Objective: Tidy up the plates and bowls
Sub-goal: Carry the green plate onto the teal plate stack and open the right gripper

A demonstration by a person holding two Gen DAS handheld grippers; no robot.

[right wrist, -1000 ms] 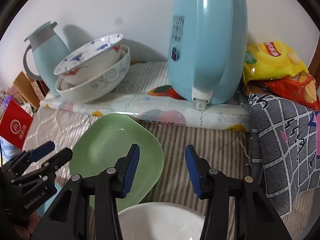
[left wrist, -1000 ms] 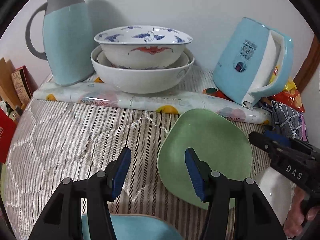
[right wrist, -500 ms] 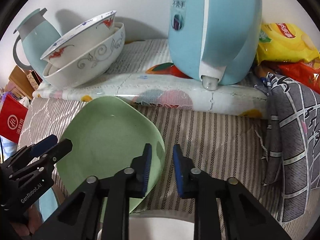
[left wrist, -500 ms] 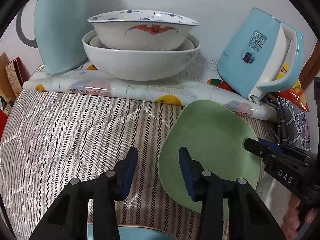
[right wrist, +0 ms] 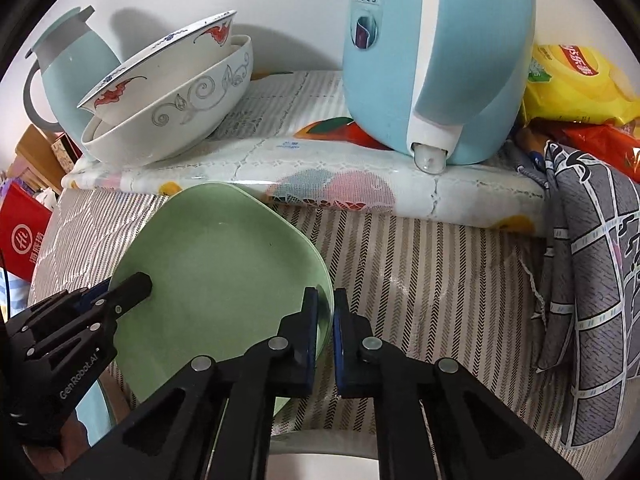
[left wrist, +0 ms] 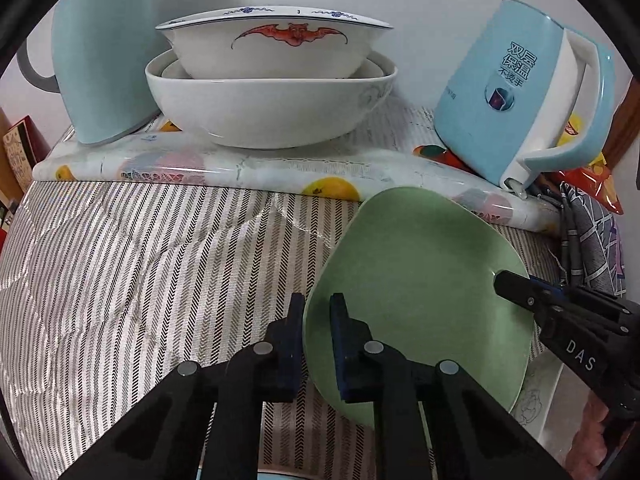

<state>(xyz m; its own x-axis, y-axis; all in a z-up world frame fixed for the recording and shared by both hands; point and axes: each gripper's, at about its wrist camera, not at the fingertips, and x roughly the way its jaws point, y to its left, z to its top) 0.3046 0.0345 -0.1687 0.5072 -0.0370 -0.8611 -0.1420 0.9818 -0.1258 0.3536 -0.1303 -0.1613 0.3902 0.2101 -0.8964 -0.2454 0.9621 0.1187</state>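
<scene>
A green plate point(left wrist: 416, 280) lies on the striped cloth and also shows in the right wrist view point(right wrist: 216, 276). My left gripper point(left wrist: 317, 340) is shut on the plate's left rim. My right gripper point(right wrist: 326, 332) is shut on its right rim; it shows from the side in the left wrist view point(left wrist: 560, 312). A bowl with red bat motifs point(left wrist: 276, 46) sits nested in a larger white bowl point(left wrist: 264, 108) on the raised ledge behind. A white bowl point(right wrist: 320, 462) lies just under my right gripper, mostly hidden.
A light blue jug point(left wrist: 100, 52) stands left of the bowls, a light blue kettle point(left wrist: 520, 96) right of them. Snack bags point(right wrist: 576, 84) and a grey checked cloth point(right wrist: 592, 288) lie at the right. A red box point(right wrist: 20, 236) is at the left edge.
Both grippers moved forward and closed on opposite rims of the green plate. They were open one second ago and half closed half a second ago.
</scene>
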